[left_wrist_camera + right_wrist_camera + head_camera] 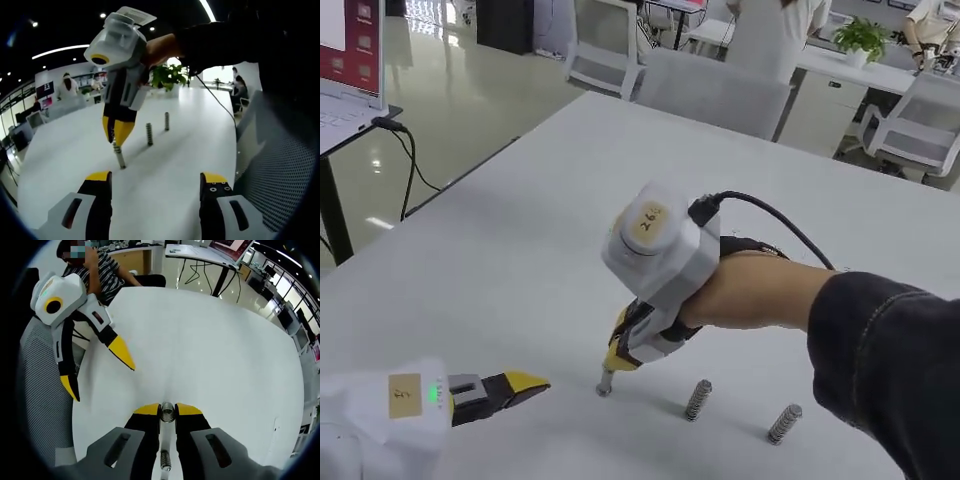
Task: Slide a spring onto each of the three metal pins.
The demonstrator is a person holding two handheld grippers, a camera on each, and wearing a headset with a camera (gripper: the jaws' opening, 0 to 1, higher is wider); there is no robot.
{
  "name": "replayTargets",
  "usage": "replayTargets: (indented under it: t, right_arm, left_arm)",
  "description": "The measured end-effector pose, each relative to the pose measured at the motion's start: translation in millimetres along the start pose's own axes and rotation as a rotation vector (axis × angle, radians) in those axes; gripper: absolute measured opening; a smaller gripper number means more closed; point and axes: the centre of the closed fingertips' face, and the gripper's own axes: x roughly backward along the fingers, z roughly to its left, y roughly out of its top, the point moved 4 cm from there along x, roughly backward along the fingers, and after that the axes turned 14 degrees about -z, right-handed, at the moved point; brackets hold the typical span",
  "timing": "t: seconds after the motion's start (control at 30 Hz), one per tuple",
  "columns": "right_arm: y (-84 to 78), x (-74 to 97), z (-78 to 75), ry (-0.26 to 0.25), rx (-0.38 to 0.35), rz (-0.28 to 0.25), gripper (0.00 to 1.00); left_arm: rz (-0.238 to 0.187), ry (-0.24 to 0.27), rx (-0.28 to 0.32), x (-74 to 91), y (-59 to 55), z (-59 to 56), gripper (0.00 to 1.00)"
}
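My right gripper (613,364) points down at the white table (520,230), shut on a small metal spring (167,412). The spring (115,145) sits around the top of an upright metal pin (121,161), the leftmost pin (605,384) in the head view. Two more pins stand to its right, each wearing a spring: the middle one (697,400) and the far one (784,423). My left gripper (534,385) hovers low at the pin's left, open and holding nothing, its jaws wide apart (156,177).
Office chairs (710,90) and a desk with a plant (860,38) stand beyond the table's far edge. A laptop (350,60) on a side stand is at the left. A black cable (770,215) trails from the right gripper.
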Motion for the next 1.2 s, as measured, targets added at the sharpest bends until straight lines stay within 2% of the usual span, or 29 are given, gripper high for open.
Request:
replayTargets:
  t: [0.47,0.87,1.2]
  right_arm:
    - [-10.7,-17.5,2.2,0.033,-0.004,0.039,0.08]
    - [-27.0,-25.3,14.5,0.056,-0.003,0.09,0.08]
    - [-33.0,-18.8,15.8,0.02,-0.033,0.103,0.08]
  left_arm:
    - [0.002,0.009,0.015,-0.2,-3.7,0.5,0.66]
    - [0.005,0.007,0.021,-0.2,-6.1,-0.1,0.65]
    - [0.004,-0.005,0.018,-2.3,-5.5,-2.2,0.65]
